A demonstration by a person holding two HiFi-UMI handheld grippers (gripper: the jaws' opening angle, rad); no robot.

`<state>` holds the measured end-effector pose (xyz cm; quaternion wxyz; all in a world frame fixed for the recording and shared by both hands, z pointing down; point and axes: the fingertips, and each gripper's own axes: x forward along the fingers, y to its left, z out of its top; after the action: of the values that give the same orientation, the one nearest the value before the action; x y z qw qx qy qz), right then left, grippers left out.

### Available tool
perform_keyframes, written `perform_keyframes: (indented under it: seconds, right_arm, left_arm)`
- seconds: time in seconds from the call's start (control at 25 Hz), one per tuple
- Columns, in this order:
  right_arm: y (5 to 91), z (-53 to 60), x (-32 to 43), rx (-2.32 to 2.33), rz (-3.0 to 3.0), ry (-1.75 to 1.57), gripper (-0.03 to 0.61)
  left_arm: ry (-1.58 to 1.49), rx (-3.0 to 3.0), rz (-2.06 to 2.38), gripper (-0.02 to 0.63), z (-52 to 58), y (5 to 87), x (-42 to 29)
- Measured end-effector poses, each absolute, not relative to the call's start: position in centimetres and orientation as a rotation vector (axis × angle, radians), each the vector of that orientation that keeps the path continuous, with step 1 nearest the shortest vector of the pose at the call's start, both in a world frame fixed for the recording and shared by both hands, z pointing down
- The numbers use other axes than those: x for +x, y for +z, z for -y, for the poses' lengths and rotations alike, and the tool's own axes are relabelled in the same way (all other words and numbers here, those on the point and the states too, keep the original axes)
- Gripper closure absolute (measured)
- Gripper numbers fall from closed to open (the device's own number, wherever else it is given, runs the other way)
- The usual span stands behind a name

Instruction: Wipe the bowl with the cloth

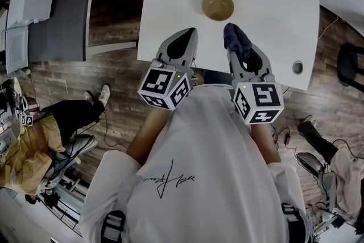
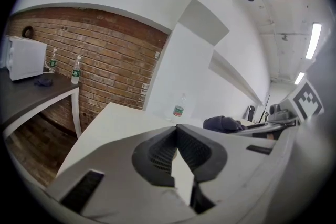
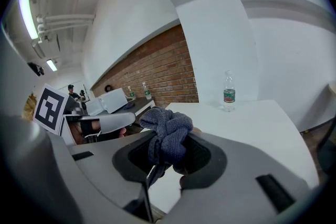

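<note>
Wood flooring [image 1: 114, 82] surrounds a white desk [image 1: 170, 8] that fills the upper middle of the head view. A darker grey desk [image 1: 62, 14] stands at the upper left. The tan bowl [image 1: 217, 5] sits upright on the white desk, a little above the centre of the frame. It lies just beyond the tips of both grippers and touches neither.

The left gripper [image 2: 177, 131] reaches over the near edge of the desk, lower left of the bowl. Its jaws are pressed together at the tips with nothing between them. The right gripper [image 1: 234, 42] is below and slightly right of the bowl. Its jaws are pinching the dark blue-grey cloth [image 3: 168, 136], which bunches up in a crumpled wad above the tips and hangs a short way down between the pads. In the head view the wad hides the tips of the jaws and stops just short of the bowl's rim.

A clear plastic bottle [image 3: 229, 93] with a green and red label stands at the far edge of the desk, at the top of the head view and well apart from the bowl. A round hole [image 1: 297, 68] sits near the desk's lower right corner. A brick wall [image 2: 105, 44] runs across the left of the left gripper view, with a white microwave [image 2: 23, 57] on the grey desk in front of it.
</note>
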<state>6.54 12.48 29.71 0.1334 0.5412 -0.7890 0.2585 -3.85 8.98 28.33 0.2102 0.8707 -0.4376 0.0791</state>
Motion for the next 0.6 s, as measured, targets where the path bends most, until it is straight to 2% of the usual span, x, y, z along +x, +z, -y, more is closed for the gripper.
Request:
perform_keyframes:
  seconds: [0.6]
  right_arm:
    - [30.9, -9.7, 10.3, 1.455, 2.362, 0.754, 0.476]
  left_arm:
    - [0.296, 2.377, 1.34, 0.613, -5.8, 30.5, -1.4]
